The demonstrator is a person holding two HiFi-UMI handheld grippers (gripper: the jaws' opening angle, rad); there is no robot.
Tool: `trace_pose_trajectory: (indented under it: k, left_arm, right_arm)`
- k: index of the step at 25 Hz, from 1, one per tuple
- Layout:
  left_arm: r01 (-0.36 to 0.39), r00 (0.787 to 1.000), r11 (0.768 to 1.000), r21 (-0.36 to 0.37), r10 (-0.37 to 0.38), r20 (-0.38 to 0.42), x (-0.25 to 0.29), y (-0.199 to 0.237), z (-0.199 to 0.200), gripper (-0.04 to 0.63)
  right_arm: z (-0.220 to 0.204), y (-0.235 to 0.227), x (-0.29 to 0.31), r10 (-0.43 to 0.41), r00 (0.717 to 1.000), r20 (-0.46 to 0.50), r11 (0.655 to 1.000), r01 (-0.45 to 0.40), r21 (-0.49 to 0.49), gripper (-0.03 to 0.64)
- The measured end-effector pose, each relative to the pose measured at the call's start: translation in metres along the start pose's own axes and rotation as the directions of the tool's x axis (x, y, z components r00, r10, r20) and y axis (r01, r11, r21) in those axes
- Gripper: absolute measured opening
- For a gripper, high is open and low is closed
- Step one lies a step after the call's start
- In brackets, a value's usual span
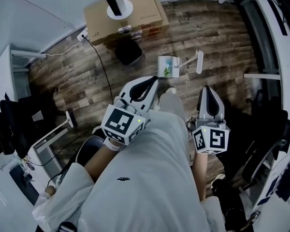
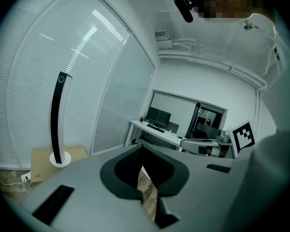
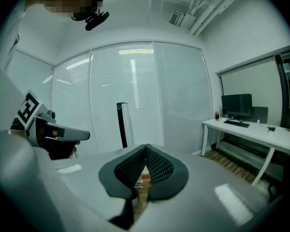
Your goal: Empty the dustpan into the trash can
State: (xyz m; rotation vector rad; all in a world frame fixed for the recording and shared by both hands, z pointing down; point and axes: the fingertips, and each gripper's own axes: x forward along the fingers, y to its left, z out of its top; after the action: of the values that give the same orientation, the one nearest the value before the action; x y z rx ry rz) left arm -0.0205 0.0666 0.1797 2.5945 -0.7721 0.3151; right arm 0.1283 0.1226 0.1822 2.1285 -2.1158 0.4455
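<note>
Close above the person's lap, left gripper [image 1: 152, 82] and right gripper [image 1: 207, 90] are both clenched shut on nothing. Just ahead, between them, the dustpan [image 1: 168, 65] lies on the floor, its handle likely nearer the right one. The trash can [image 1: 128, 52] stands beyond the dustpan, leftward.

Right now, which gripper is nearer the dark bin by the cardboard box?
The left gripper, at the head view's left: its tip lies closest to the dark bin, while the right gripper sits farther off, on the far side of the white dustpan.
</note>
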Motion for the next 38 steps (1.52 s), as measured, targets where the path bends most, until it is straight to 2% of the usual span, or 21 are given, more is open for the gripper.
trace_pose_trajectory:
  k: [4,8,11,19,24,30,34,36,38]
  left_arm:
    - [-0.009,1.000,1.000,-0.010,0.009,-0.010,0.009,0.002,-0.004,0.006]
    - [0.004,0.999,1.000,0.005,-0.003,-0.036,0.023,0.004,-0.007,0.006]
    - [0.000,0.998,1.000,0.017,0.001,-0.057,0.033,0.002,-0.012,0.006]
    - [-0.020,0.996,1.000,-0.002,0.020,-0.085,0.052,0.022,-0.022,0.006]
    - [-0.010,0.995,1.000,-0.026,0.008,-0.098,0.068,0.026,-0.023,0.006]
    - [-0.039,0.995,0.998,-0.044,0.035,-0.098,0.085,0.037,-0.031,0.006]
    - [-0.025,0.991,0.999,-0.038,0.019,-0.134,0.099,0.038,-0.048,0.006]
    - [-0.029,0.989,0.999,-0.036,0.024,-0.145,0.105,0.040,-0.054,0.006]
    - [-0.044,0.987,0.998,-0.044,0.037,-0.155,0.109,0.044,-0.061,0.006]
  right_arm:
    - [-0.004,-0.005,0.009,0.015,1.000,-0.007,1.000,-0.015,-0.008,0.008]
    - [-0.007,-0.010,0.023,0.031,0.999,-0.008,0.999,-0.031,0.030,0.011]
    - [-0.016,-0.006,0.034,0.068,0.996,-0.065,0.997,-0.071,-0.043,0.011]
    - [-0.024,-0.003,0.065,0.112,0.988,-0.106,0.991,-0.119,-0.064,0.011]
    - [-0.044,0.010,0.083,0.173,0.968,-0.180,0.961,-0.206,-0.184,0.011]
    - [-0.061,-0.004,0.100,0.133,0.971,-0.201,0.973,-0.166,-0.158,0.011]
    - [-0.078,-0.013,0.108,0.138,0.963,-0.230,0.968,-0.181,-0.176,0.012]
    - [-0.087,-0.017,0.113,0.137,0.959,-0.249,0.969,-0.182,-0.167,0.057]
    - [-0.093,-0.023,0.117,0.127,0.958,-0.258,0.975,-0.168,-0.145,0.069]
